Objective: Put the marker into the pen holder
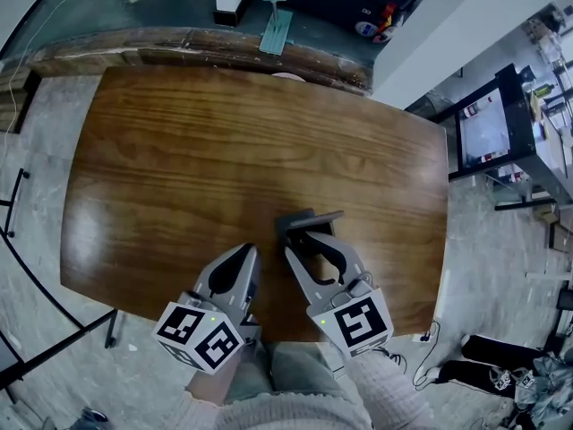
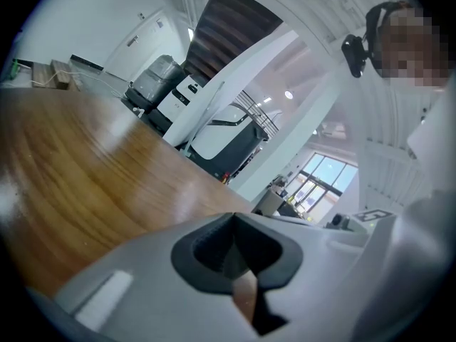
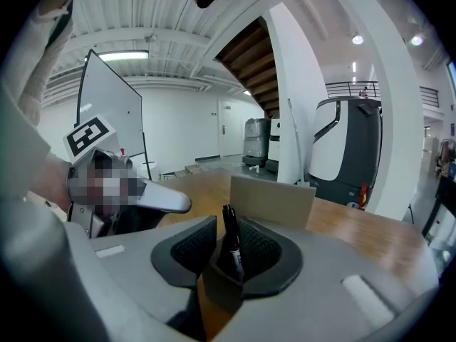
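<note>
A dark grey pen holder (image 1: pixel 309 220) stands on the wooden table (image 1: pixel 224 141) near its front edge. My right gripper (image 1: pixel 313 240) reaches around the holder's near side. In the right gripper view the black marker (image 3: pixel 231 228) stands upright in the holder's low front compartment (image 3: pixel 224 291), in front of its taller back wall (image 3: pixel 274 201). The marker is between the jaws of my right gripper (image 3: pixel 229 239), which stand open, with a gap on the marker's left. My left gripper (image 1: pixel 245 256) lies just left of the holder, shut and empty (image 2: pixel 233 223).
The table's front edge runs right under both grippers. The person's sleeves (image 1: pixel 295 406) are at the bottom of the head view. A screen on a stand (image 1: pixel 488 133) and dark bags (image 1: pixel 492 370) sit on the floor to the right of the table.
</note>
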Motion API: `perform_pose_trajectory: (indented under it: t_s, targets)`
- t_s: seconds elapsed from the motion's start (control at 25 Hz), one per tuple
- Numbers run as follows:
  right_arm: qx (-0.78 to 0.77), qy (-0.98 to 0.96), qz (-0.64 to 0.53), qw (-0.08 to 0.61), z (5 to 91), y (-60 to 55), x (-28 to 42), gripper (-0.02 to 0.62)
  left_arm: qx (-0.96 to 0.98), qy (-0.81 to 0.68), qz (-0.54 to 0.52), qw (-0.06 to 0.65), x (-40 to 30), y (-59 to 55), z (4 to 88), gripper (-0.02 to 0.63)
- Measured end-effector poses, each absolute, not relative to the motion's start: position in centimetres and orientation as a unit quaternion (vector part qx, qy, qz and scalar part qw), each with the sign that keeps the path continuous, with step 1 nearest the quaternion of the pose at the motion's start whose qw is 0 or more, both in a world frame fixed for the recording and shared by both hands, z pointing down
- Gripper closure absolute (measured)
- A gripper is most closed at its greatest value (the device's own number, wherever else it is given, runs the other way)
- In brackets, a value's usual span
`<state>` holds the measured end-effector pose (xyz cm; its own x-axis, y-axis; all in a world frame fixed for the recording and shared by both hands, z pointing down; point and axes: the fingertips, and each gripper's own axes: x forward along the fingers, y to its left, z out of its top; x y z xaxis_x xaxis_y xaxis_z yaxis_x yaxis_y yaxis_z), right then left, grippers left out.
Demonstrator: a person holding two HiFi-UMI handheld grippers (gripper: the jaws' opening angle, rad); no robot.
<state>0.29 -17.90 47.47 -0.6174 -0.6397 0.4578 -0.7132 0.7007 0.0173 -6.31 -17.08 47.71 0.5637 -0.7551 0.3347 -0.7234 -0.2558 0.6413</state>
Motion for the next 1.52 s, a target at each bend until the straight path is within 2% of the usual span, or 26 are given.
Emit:
perform_pose_trajectory:
  t_s: [0.28, 0.72, 1.52]
  targets:
    - [0.393, -0.899, 0.08, 0.177, 44.9, -17.7, 1.0, 0.499, 0.815, -0.446, 0.004, 0.369, -5.6, -16.9, 46.3, 0.6]
    - [0.428, -0.885, 0.099, 0.157, 42.6, -15.4, 3.2, 0.595, 0.847, -0.415, 0.047, 0.33, -5.0, -15.7, 43.8, 0.6]
    - [0.433, -0.89, 0.095, 0.102, 37.6, -11.9, 4.8, 0.595, 0.877, -0.383, 0.041, 0.288, -2.9, -13.4, 38.2, 0.6]
